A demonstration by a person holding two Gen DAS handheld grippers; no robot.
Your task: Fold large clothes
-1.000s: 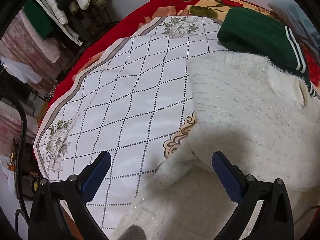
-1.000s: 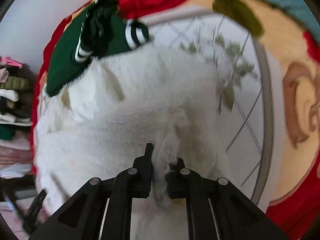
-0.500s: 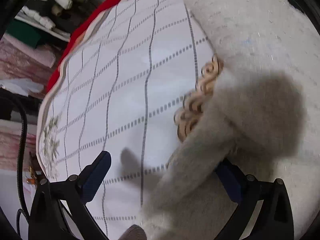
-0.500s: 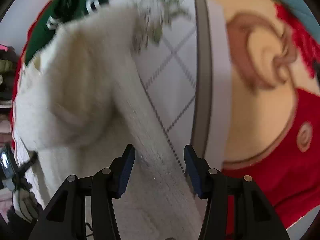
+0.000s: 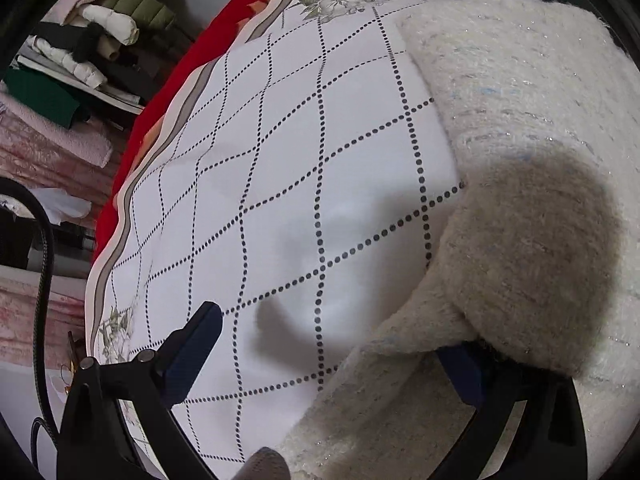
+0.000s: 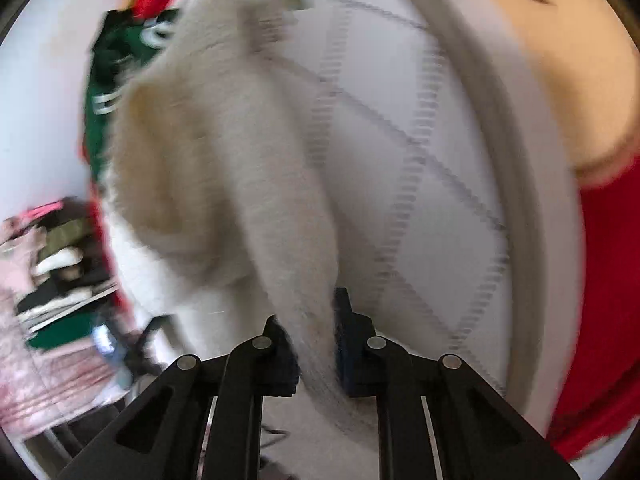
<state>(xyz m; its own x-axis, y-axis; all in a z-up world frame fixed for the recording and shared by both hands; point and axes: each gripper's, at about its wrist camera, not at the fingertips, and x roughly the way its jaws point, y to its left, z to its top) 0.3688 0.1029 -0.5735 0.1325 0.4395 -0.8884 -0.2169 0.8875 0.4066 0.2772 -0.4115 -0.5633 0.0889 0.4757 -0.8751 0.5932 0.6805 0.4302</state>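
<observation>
Your right gripper (image 6: 316,344) pinches the white sweater (image 6: 208,152) sleeve; your left gripper (image 5: 332,352) is spread. Fuzzy knit may slip free.

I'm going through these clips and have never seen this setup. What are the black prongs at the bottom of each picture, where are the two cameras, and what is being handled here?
No robot here: a person holds a pair of hand-held tongs in each hand, and each carries a fisheye camera looking forward along its two fingers.

In the left view, the left tongs are spread wide open. One finger sits over the bedspread, white with a dotted diamond pattern; the other is partly covered by the fuzzy cream sweater.

In the right view, blurred by motion, the right tongs are closed on a strip of that same sweater, probably a sleeve. A green garment with white stripes lies beyond it. Piled clothes sit off the bed.
</observation>
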